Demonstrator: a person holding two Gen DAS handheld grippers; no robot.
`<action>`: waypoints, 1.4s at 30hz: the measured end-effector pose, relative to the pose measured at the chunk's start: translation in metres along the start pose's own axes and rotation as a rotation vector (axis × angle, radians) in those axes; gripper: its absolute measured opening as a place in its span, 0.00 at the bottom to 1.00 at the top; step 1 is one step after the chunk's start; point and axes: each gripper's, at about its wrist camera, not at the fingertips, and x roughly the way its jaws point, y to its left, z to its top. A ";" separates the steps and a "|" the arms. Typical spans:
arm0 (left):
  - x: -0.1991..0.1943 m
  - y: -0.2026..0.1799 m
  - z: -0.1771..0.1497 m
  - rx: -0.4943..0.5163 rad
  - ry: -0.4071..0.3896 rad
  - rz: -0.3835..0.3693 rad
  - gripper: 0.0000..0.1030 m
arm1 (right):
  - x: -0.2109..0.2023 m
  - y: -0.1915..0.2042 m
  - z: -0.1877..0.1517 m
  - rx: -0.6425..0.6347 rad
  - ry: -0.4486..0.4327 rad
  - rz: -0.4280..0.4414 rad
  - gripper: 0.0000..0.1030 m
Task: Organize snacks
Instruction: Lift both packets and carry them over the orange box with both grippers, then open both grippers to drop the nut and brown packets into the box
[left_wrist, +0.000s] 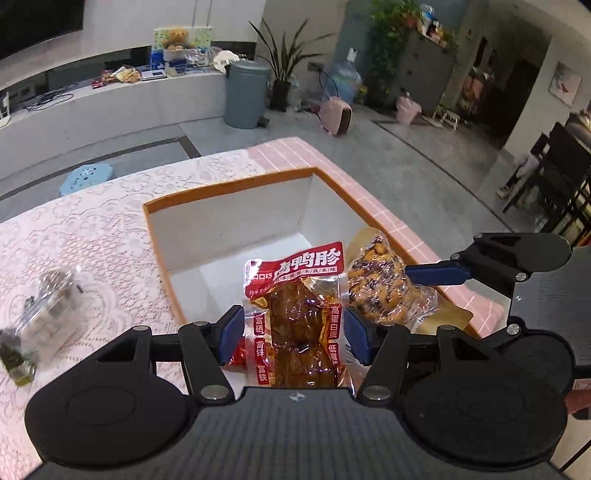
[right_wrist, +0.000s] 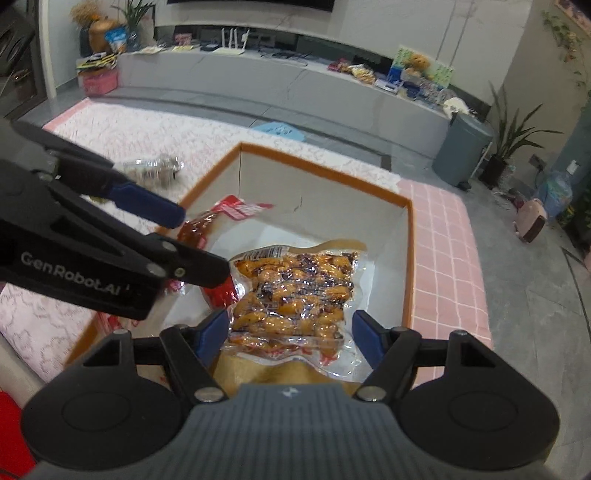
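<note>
Left gripper (left_wrist: 293, 332) pinches a red vacuum-sealed duck-gizzard pouch (left_wrist: 295, 314) at lower centre over the orange-rimmed white cardboard box (left_wrist: 229, 192); right gripper (right_wrist: 291, 332), fingers spread, straddles a clear orange-snack pouch (right_wrist: 295, 291); slick film may slip.

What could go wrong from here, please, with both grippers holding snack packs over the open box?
1. The left gripper and right gripper sit close together over the box, so they could collide.
2. The red duck pack could land across the yellow pack and pile up.
3. The clear pack on the tablecloth may be overlooked.
</note>
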 end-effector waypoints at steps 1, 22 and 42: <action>0.005 -0.001 0.001 0.014 0.005 0.003 0.65 | 0.006 -0.002 0.001 -0.007 0.007 0.003 0.69; 0.050 0.001 -0.004 0.108 0.096 0.008 0.36 | 0.076 -0.005 0.008 -0.158 0.142 0.017 0.70; 0.018 0.013 0.009 0.067 0.047 0.080 0.57 | 0.091 0.012 0.018 -0.323 0.216 -0.078 0.73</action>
